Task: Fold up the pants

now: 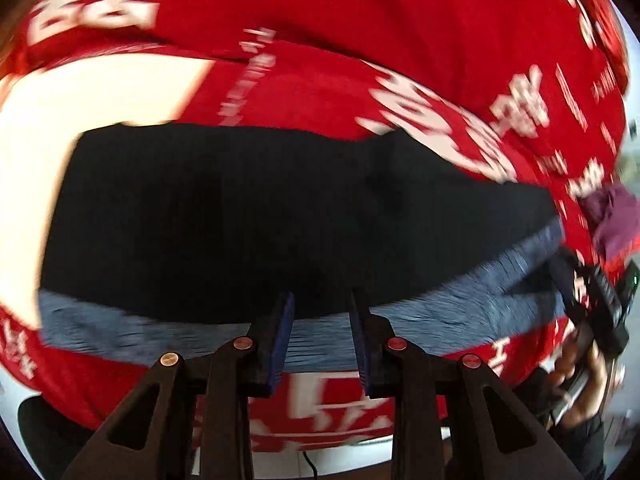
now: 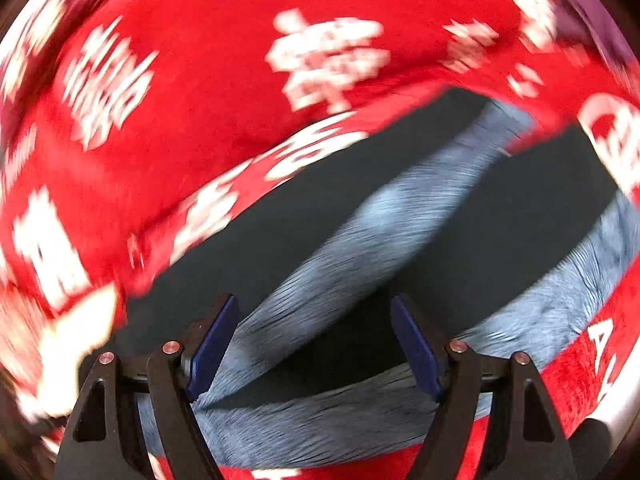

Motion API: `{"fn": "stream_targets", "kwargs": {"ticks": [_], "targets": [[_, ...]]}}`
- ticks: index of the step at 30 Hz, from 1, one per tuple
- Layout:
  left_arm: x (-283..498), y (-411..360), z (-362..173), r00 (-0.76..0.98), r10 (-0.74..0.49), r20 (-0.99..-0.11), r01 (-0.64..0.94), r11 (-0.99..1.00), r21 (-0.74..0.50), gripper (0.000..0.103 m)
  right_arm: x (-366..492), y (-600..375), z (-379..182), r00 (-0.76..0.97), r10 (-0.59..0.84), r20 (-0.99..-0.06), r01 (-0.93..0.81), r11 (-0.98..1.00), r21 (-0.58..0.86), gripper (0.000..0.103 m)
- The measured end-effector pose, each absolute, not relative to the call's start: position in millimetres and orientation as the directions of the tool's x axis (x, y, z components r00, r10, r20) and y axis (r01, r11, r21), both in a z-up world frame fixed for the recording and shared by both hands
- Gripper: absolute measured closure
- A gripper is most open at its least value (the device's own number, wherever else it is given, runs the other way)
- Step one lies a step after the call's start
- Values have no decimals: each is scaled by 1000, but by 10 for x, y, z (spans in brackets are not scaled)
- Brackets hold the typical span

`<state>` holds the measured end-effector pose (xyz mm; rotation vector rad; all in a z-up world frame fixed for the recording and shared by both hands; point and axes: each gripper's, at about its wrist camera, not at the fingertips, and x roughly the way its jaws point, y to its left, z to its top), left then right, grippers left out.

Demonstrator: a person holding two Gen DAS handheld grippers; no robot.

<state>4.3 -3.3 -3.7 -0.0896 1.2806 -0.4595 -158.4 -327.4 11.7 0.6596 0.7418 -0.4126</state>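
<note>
Black pants (image 1: 256, 216) with a grey-blue side stripe (image 1: 460, 300) lie flat on a red cloth (image 1: 360, 20) with white lettering. My left gripper (image 1: 322, 304) is open and empty, its fingers just above the stripe at the pants' near edge. In the right wrist view the pants (image 2: 532, 208) show two grey-blue stripes (image 2: 380, 220) that meet near the bottom. My right gripper (image 2: 316, 308) is open wide and empty, with one stripe running between its fingers. Both views are blurred by motion.
The red cloth (image 2: 200, 120) covers the table all around the pants. A purple cloth (image 1: 616, 216) lies at the right edge. The person's right hand with the other gripper (image 1: 592, 320) shows at the right of the left wrist view.
</note>
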Motion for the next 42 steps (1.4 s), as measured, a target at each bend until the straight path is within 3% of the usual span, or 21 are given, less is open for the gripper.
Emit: {"fn": "stream_targets", "kwargs": {"ticks": [4,12,15,17,20,25,27,29,31,32,33,34,35,38,42], "targets": [[-8,-466,-80,164,-358,-919,349,892,-285,74,-1697,-3650,0,739,-40,-672,532,647,546,22],[110,-862,-196,136,-333,-933,336,901,-273,74,-1410,-3820,-135,790,10,-613,470,631,617,23],[156,-830,-208,127,-354,-927,311,901,-302,74,-1397,-3878,-177,801,21,-598,465,608,643,38],[159,-800,-224,120,-367,-923,300,899,-319,74,-1440,-3901,-189,814,51,-579,445,587,677,57],[153,-795,-225,122,-368,-922,299,899,-319,74,-1515,-3942,-254,798,50,-601,469,576,670,60],[149,-837,-233,136,-355,-925,303,904,-302,74,-1747,-3889,-258,805,-6,-594,509,520,686,55],[150,-862,-235,143,-346,-927,309,906,-290,74,-1673,-3886,-282,804,-5,-595,506,531,680,47],[140,-866,-231,146,-344,-928,313,906,-286,74,-1491,-3930,-271,813,2,-582,486,548,680,30],[142,-864,-231,144,-348,-926,310,905,-292,74,-1336,-3995,-250,820,-5,-572,479,552,682,27],[146,-856,-232,142,-352,-925,309,904,-297,74,-1270,-4036,-244,820,2,-573,479,545,688,32],[151,-846,-234,139,-357,-924,308,902,-303,74,-1238,-4061,-233,822,12,-570,473,543,694,45],[153,-840,-236,137,-362,-922,306,901,-308,74,-1220,-4085,-213,822,26,-569,466,545,697,87],[156,-836,-236,136,-365,-921,306,900,-311,74,-1228,-4103,-192,819,37,-572,462,547,698,91],[144,-834,-209,129,-370,-920,303,898,-319,74,-1371,-4034,1,821,7,-570,456,593,664,92],[78,-821,-86,122,-398,-909,324,882,-342,74,-1579,-3697,524,777,-143,-613,510,714,479,92]]}}
